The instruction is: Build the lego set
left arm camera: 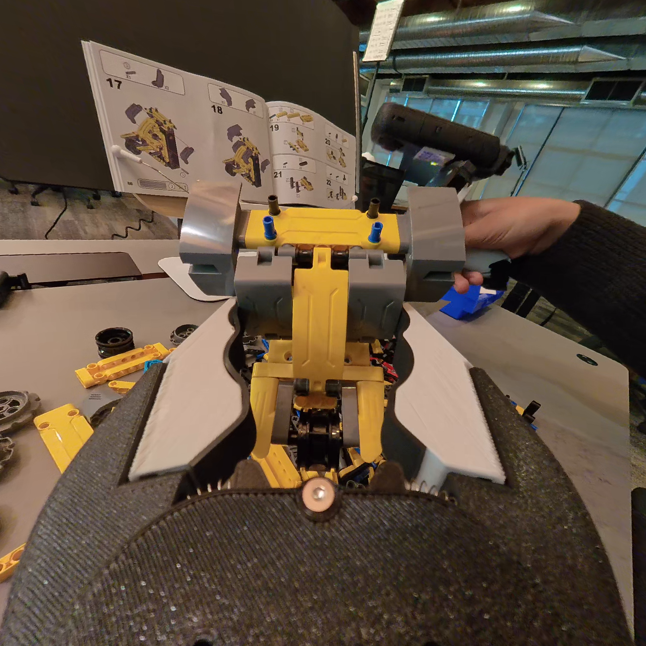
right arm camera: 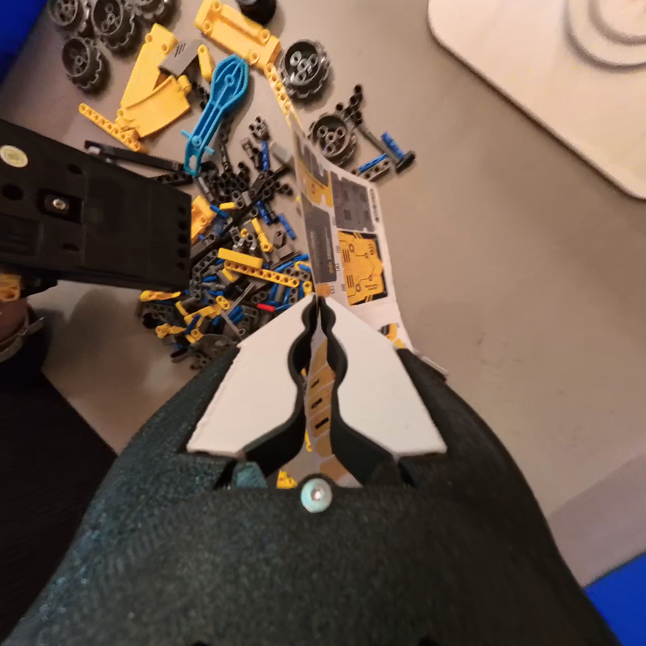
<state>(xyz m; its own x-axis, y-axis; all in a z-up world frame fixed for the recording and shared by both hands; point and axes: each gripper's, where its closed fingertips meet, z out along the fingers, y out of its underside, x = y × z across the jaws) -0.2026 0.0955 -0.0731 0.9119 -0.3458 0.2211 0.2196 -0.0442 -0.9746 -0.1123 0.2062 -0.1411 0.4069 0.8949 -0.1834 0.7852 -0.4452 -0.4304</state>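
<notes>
My left gripper [left arm camera: 318,314] is shut on a yellow and grey brick-built vehicle model [left arm camera: 320,325] and holds it upright above the table. The model has grey fenders, blue pins [left arm camera: 268,225] and black pins on top. My right gripper [right arm camera: 316,297] is shut on a curled sticker sheet [right arm camera: 349,223] with yellow and dark grey stickers, held edge-on above a pile of loose bricks [right arm camera: 237,265]. The right gripper's black handle [left arm camera: 437,140] and the hand [left arm camera: 510,227] holding it show behind the model. The left gripper's black body [right arm camera: 87,216] shows at the left in the right wrist view.
An open instruction booklet [left arm camera: 216,133] stands behind the model. Yellow panels [left arm camera: 122,363], black wheels [left arm camera: 113,341] and grey gear wheels [right arm camera: 306,66] lie on the grey table [right arm camera: 507,314]. A light-blue plastic tool [right arm camera: 220,101], a white pad [right arm camera: 542,87] and a blue bin [left arm camera: 465,300] are nearby. The tips of one gripper are about 15 cm away from the tips of the other.
</notes>
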